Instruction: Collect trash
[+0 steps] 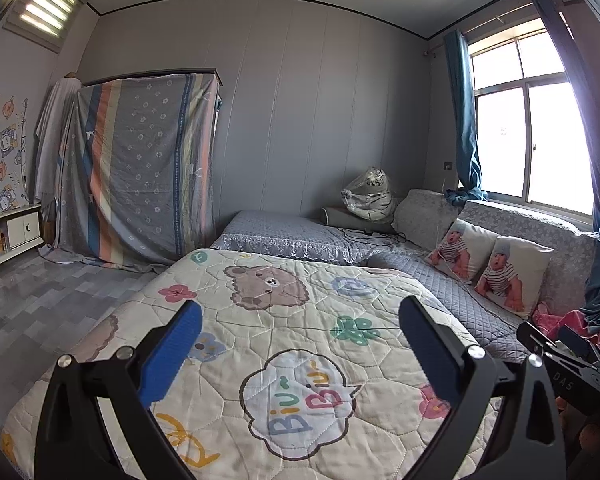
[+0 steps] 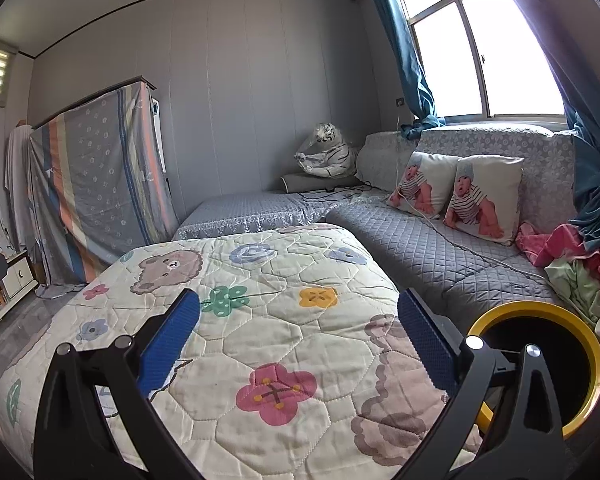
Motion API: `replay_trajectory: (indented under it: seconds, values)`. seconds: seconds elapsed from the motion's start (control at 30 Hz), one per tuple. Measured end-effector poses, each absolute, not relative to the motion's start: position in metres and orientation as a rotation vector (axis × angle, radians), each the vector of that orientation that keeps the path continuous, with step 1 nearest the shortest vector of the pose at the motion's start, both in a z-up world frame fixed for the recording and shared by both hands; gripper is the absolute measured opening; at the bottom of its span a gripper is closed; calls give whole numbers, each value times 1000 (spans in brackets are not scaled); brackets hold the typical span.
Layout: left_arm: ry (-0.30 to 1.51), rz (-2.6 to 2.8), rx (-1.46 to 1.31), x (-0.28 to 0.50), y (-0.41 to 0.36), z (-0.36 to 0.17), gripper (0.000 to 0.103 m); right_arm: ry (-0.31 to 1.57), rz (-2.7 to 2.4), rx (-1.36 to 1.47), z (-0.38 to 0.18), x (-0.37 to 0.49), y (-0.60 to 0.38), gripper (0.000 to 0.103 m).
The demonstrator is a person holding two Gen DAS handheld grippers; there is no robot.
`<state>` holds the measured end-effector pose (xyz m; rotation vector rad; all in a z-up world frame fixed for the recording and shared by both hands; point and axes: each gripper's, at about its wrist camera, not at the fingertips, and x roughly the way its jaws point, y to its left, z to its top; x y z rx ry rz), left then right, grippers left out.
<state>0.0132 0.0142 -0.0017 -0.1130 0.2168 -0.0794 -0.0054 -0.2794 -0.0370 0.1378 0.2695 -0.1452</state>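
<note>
My left gripper (image 1: 300, 320) is open and empty above a cream cartoon quilt (image 1: 284, 312). My right gripper (image 2: 300, 312) is also open and empty above the same quilt (image 2: 260, 280). A round bin with a yellow rim and dark inside (image 2: 540, 364) sits just right of the right gripper, partly behind its right finger (image 2: 424, 340). The right gripper's black body (image 1: 568, 352) shows at the right edge of the left wrist view. No trash item is visible on the quilt in either view.
A grey quilted couch (image 2: 460, 252) holds two baby-print pillows (image 2: 456, 196), loose cables and pink and green cloth (image 2: 580, 264). A bagged plush tiger (image 2: 328, 152) sits in the corner. A sheet-covered cabinet (image 1: 140, 168) and low white cupboard (image 1: 16, 232) stand left.
</note>
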Motion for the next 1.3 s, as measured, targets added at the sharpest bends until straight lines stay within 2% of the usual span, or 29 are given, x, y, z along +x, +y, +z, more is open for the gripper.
replay_trajectory:
  seconds: [1.3]
  values:
    - [232, -92, -112, 18, 14, -5, 95, 285, -147, 156, -42, -3, -283, 95]
